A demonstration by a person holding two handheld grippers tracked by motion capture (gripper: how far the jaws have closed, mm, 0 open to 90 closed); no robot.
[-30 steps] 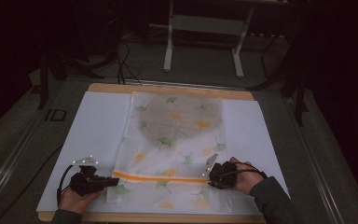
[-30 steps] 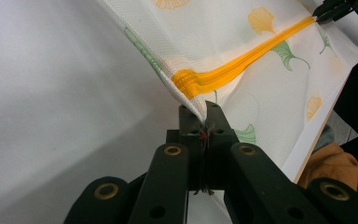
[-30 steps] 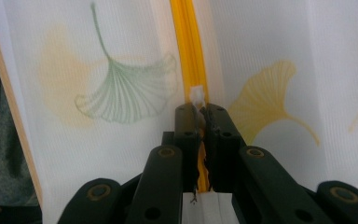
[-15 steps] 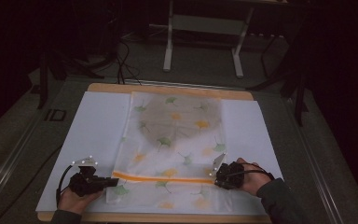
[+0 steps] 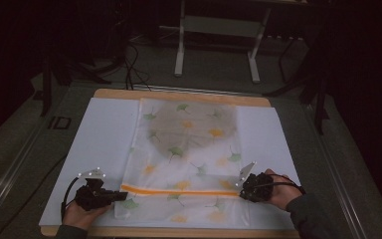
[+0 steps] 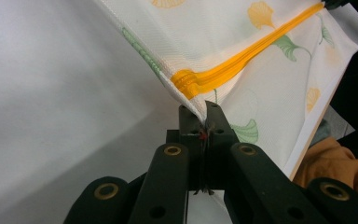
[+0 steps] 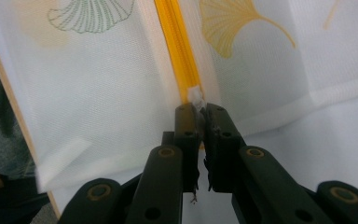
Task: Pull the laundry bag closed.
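A white mesh bag [image 5: 189,149] printed with ginkgo leaves lies flat on the table, and a grey shape shows through its far half. An orange zipper [image 5: 179,190] runs across its near end. My left gripper [image 5: 121,195] is shut on the bag's left edge, right at the zipper's end [image 6: 189,84]; in the left gripper view its jaws [image 6: 204,112] pinch the fabric corner. My right gripper [image 5: 242,191] sits at the zipper's right end. There its jaws [image 7: 199,111] are shut on the small white zipper pull [image 7: 196,97], with the orange zipper [image 7: 177,42] running straight away from them.
The bag rests on a white sheet [image 5: 99,144] covering a wooden table, whose front edge [image 5: 179,232] lies close below both hands. A metal stand [image 5: 219,30] and cables [image 5: 134,59] stand on the dark floor behind the table.
My right gripper has slid to the right along the zipper line, toward the bag's right edge. The left gripper has stayed where it was.
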